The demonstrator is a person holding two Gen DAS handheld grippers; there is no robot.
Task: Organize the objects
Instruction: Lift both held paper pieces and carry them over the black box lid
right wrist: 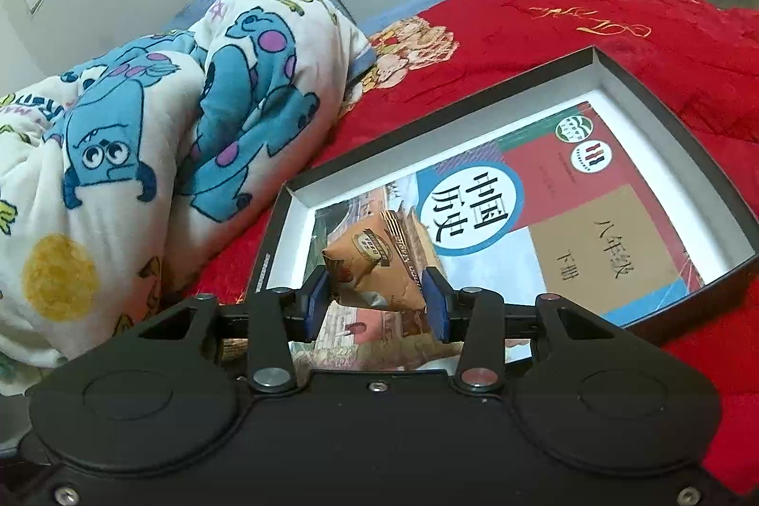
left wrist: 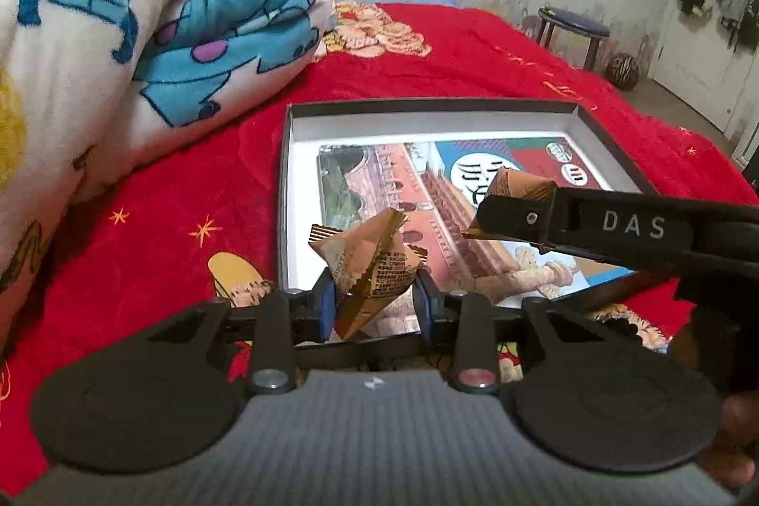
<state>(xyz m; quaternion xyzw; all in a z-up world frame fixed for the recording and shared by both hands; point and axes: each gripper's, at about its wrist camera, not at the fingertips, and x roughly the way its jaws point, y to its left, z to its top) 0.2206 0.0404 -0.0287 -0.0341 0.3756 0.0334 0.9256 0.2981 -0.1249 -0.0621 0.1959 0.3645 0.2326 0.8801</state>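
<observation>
Readable: "DAS" in pale letters on the right gripper (left wrist: 510, 197); "中国历史" and "八年级 下册" on the textbook (right wrist: 559, 221). Lying flat inside the shallow black box (right wrist: 664, 98) on the red bedspread (right wrist: 593, 17), beside a cartoon-print quilt (right wrist: 156, 136). Left gripper (left wrist: 377, 297) jaws clamped on a tan snack packet (left wrist: 370, 264) above the box's near edge. Right jaws clamped on a second tan packet (right wrist: 379, 264), held over the book.

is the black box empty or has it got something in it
Not empty. A history textbook lies flat on the floor of the open box. The two snack packets are held in the claws above it.
</observation>
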